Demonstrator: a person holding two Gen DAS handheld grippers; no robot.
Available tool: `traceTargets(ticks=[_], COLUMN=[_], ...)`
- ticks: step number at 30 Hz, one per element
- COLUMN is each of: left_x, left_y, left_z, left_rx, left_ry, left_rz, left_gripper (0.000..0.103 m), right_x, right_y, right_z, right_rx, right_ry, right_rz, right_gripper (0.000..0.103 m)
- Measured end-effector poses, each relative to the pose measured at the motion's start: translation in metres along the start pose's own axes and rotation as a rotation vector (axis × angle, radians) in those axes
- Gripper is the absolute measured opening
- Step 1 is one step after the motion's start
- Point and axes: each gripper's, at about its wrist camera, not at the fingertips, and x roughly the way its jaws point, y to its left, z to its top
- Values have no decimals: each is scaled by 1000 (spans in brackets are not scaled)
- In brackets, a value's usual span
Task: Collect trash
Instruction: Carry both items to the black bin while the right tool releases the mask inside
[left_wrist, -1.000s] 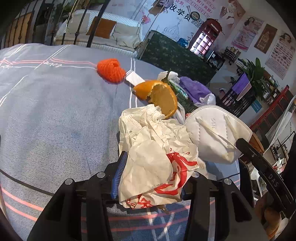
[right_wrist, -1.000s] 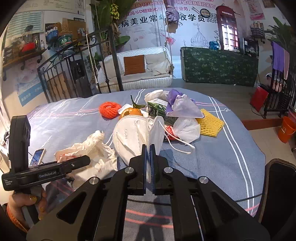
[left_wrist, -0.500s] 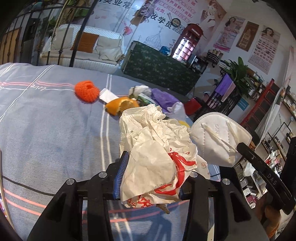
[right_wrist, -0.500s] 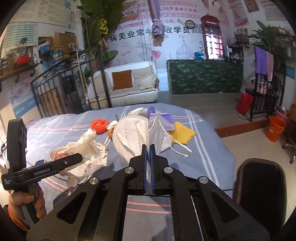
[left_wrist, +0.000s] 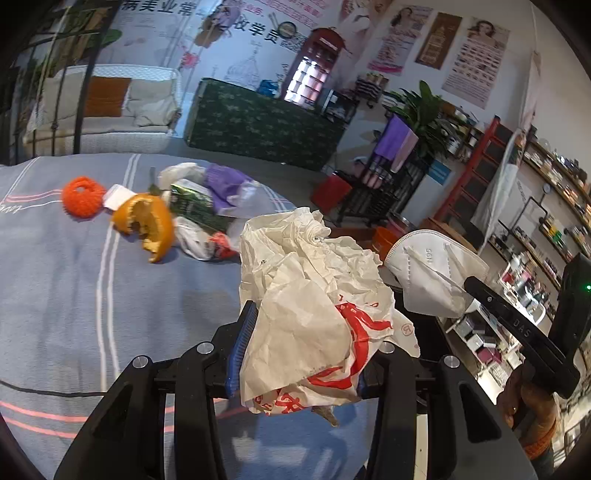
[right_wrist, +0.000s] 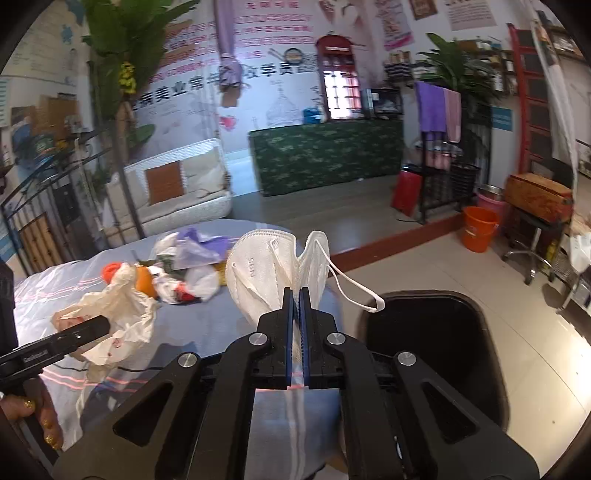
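Two pieces of trash were already in hand. From the left wrist view, the left gripper (left_wrist: 299, 354) pinched a crumpled white paper wrapper with red print (left_wrist: 314, 306), its jaws held partway apart by the bulk of the wad, which hung above the near part of the grey striped tablecloth (left_wrist: 74, 295). Such paper looked light and soft, likely to compress and slip unless taken across its thickest folds. Farther off on the cloth lay an orange peel (left_wrist: 146, 225), an orange foam fruit net (left_wrist: 82, 197) and a heap of plastic bags (left_wrist: 207, 206).

From the right wrist view, the right gripper (right_wrist: 295, 317) was pressed together on the central fold of a white N95 mask (right_wrist: 266, 273), carried beyond the table's right edge, near a black bin (right_wrist: 436, 362) on the floor. The mask seemed light and springy; its loose ear loop (right_wrist: 354, 288) could snag, so the fold was the surer hold.
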Motion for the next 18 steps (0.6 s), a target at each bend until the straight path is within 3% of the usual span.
traceTargets(ticks=[10,18], left_x=[24,37], left_y=[-43,-74], left_z=[0,2], left_rx=[81,154], left_ry=[32,47], left_rz=[-86,-134], left_gripper=[43,43], right_x=[15,49], right_y=[-76,-102], right_z=[-18,-50], right_rx=[113,188], right_ry=[89,194], right_rz=[-206,-263], right_gripper=[4,4])
